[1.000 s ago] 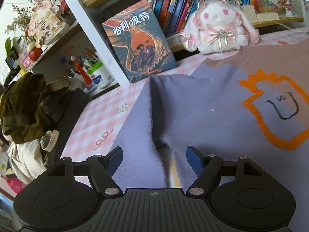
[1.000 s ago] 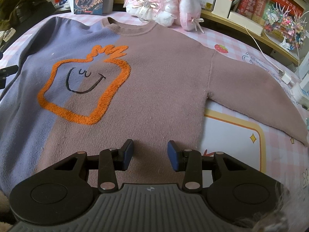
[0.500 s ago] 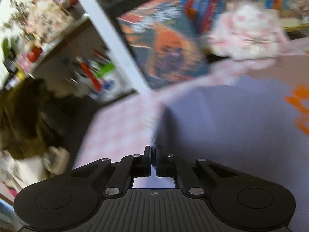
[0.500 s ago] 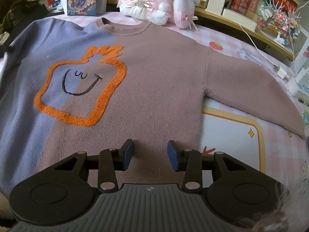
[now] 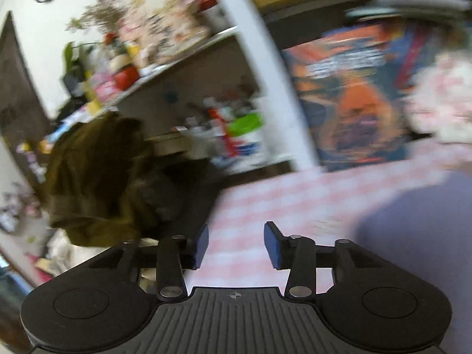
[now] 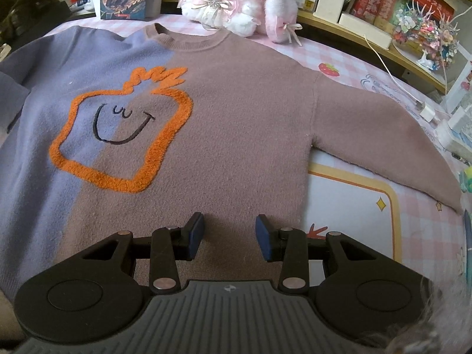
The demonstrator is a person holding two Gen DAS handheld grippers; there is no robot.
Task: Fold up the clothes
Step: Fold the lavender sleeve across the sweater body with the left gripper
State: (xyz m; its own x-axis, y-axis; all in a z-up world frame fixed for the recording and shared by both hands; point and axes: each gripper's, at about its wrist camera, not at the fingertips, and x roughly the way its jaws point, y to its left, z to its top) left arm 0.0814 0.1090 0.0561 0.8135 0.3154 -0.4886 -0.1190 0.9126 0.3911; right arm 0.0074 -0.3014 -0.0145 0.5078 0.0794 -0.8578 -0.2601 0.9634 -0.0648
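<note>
Now the left gripper has its jaws opening, and nothing is between them; only the pink checked cloth shows in the gap. To its left side lies a dark olive garment in a heap, and ahead stands one book with an orange cover, much blurred. The purple part of the sweater is at the right of this view, apart from the fingers.

The right gripper is released too, jaws apart and holding nothing, above the lower hem area of the sweater. This one sweater lies flat, front up, purple on one half and brown on the other, with one orange outlined figure carrying a smiling face. Its brown sleeve stretches out to the right. Behind the collar sits one white and pink plush rabbit, touching the neckline. One white charger cable lies near the sleeve.
</note>
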